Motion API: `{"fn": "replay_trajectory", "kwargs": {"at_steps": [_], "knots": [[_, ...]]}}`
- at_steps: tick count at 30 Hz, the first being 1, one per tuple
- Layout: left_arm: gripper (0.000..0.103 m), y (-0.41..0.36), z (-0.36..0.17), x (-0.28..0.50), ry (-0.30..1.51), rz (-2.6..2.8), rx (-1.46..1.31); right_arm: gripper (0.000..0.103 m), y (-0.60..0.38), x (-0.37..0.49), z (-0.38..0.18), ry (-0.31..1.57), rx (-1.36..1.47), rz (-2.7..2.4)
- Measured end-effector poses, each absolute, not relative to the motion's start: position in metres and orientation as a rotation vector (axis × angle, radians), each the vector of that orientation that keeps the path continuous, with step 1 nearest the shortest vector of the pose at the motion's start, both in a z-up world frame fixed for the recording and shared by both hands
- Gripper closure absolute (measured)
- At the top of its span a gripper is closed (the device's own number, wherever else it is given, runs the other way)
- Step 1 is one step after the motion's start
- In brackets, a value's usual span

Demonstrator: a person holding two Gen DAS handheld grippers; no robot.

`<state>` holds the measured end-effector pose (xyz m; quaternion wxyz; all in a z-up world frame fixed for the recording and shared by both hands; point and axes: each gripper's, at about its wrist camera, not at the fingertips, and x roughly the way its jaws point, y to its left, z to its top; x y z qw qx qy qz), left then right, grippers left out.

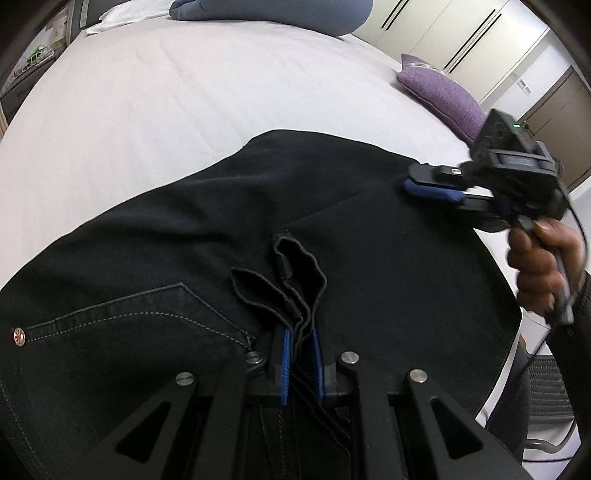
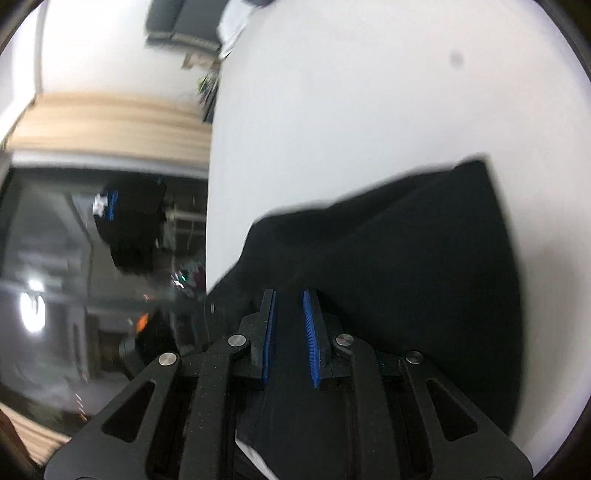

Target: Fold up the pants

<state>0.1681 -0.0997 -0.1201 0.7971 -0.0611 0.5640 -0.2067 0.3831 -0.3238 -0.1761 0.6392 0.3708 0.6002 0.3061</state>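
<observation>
Black pants (image 1: 166, 236) lie folded over on a white bed (image 1: 166, 103), with a back pocket and rivet at the lower left. My left gripper (image 1: 300, 334) is shut on the stacked leg hems (image 1: 291, 266), which stand up between its blue pads. At the right a hand (image 1: 535, 266) holds my right gripper (image 1: 410, 180), which is pinched on the far edge of the pants. The right wrist view is blurred. There my right gripper (image 2: 290, 310) has black cloth between its blue pads, and the pants (image 2: 406, 251) spread out ahead over the bed (image 2: 369, 92).
A purple cushion (image 1: 443, 96) and a blue-grey pillow (image 1: 277, 11) lie at the far side of the bed. Wardrobe doors (image 1: 461, 33) stand behind them. A mesh chair (image 1: 546, 387) is at the lower right. The bed's side edge (image 2: 210, 184) drops to a dark, blurred room.
</observation>
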Motion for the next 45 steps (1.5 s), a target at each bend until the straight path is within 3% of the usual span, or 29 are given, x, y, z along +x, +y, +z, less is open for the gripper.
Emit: {"fn": "replay_trajectory", "kwargs": {"at_steps": [5, 26, 33, 35, 37, 38, 39, 41, 43, 44, 45], "knots": [[0.088, -0.102, -0.120, 0.166, 1.212, -0.437, -0.120, 0.089, -0.323, 0.383, -0.196, 1.422, 0.827, 0.740], [0.088, -0.107, -0.120, 0.158, 1.186, -0.413, -0.097, 0.089, -0.382, 0.247, -0.154, 1.444, 0.597, 0.750], [0.087, -0.101, -0.118, 0.155, 1.164, -0.417, -0.146, 0.089, -0.418, 0.205, -0.144, 1.423, 0.645, 0.705], [0.074, -0.094, -0.110, 0.149, 1.142, -0.394, -0.175, 0.089, -0.422, 0.190, -0.141, 1.432, 0.637, 0.680], [0.049, -0.080, -0.092, 0.134, 1.088, -0.339, -0.219, 0.089, -0.427, 0.174, -0.134, 1.427, 0.596, 0.648], [0.029, -0.072, -0.081, 0.124, 1.049, -0.320, -0.245, 0.089, -0.430, 0.168, -0.130, 1.408, 0.595, 0.642], [0.017, -0.058, -0.067, 0.109, 0.985, -0.299, -0.292, 0.088, -0.433, 0.163, -0.123, 1.380, 0.600, 0.633], [0.009, -0.036, -0.050, 0.084, 0.913, -0.259, -0.362, 0.085, -0.436, 0.160, -0.108, 1.287, 0.659, 0.635], [0.009, -0.013, -0.037, 0.054, 0.851, -0.227, -0.438, 0.065, -0.431, 0.166, -0.092, 1.175, 0.744, 0.685], [0.009, -0.001, -0.034, 0.037, 0.824, -0.215, -0.475, 0.040, -0.425, 0.172, -0.086, 1.135, 0.768, 0.713], [0.009, 0.011, -0.032, 0.020, 0.808, -0.189, -0.514, 0.031, -0.414, 0.179, -0.081, 1.101, 0.784, 0.747]]}}
